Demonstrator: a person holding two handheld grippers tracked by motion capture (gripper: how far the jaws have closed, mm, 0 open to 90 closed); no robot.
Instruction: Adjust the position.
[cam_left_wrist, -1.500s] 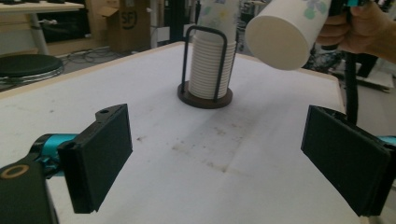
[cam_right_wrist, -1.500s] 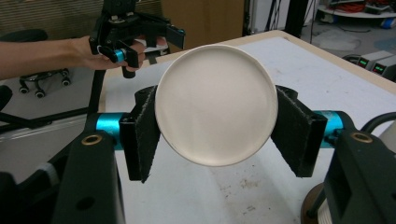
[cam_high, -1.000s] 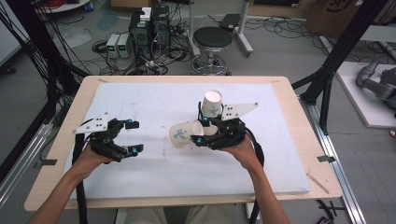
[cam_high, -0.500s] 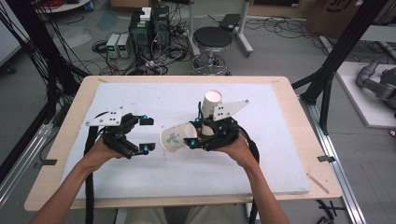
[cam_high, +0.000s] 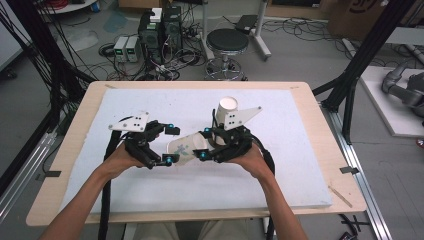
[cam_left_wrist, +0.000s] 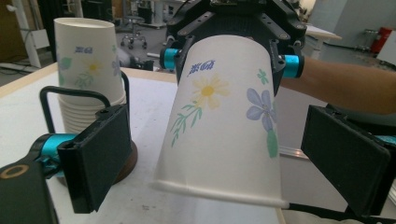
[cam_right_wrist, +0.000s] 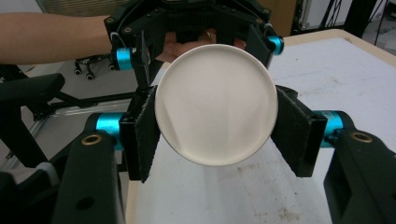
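A flower-printed paper cup (cam_high: 184, 147) lies sideways over the white mat, between both grippers. My right gripper (cam_high: 204, 144) is shut on its base end; in the right gripper view the jaws press both sides of the cup's round bottom (cam_right_wrist: 215, 121). My left gripper (cam_high: 171, 145) is open, with one jaw on each side of the cup's rim end (cam_left_wrist: 224, 116) and a gap on both sides. An upside-down stack of matching cups (cam_high: 227, 107) stands just behind the right gripper, and appears in the left gripper view as the stack (cam_left_wrist: 86, 70) at the left.
The stack rests on a brown round base (cam_left_wrist: 126, 163). The white mat (cam_high: 280, 165) covers a wooden table with room to the right and front. A stool (cam_high: 227, 42), computers and cables are on the floor beyond the table's far edge.
My left gripper has moved right, and its open jaws now flank the cup's rim. The right gripper has shifted slightly left with the cup.
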